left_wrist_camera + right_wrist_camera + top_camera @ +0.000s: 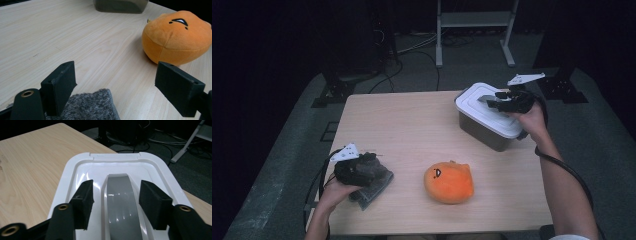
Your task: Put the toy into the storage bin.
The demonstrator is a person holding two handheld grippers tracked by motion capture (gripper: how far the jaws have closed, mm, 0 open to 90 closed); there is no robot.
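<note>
The right tongs stood open astride the grey handle of the box lid, its long axis running between the pads, untouched. The left tongs rested released over a grey cloth at the desk's near left.

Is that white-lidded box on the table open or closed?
Closed. The white lid sits flat on the grey box, its grey handle between the right hand-held gripper's open jaws.

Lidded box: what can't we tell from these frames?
- Contents of the box: high view, white lid covers them.
- Pads touching the grey handle? Right gripper view: the right hand-held gripper straddles it, small gaps visible, near end cut off by the bottom edge.
- Grey fabric: left gripper view, cut off by the edge.
</note>
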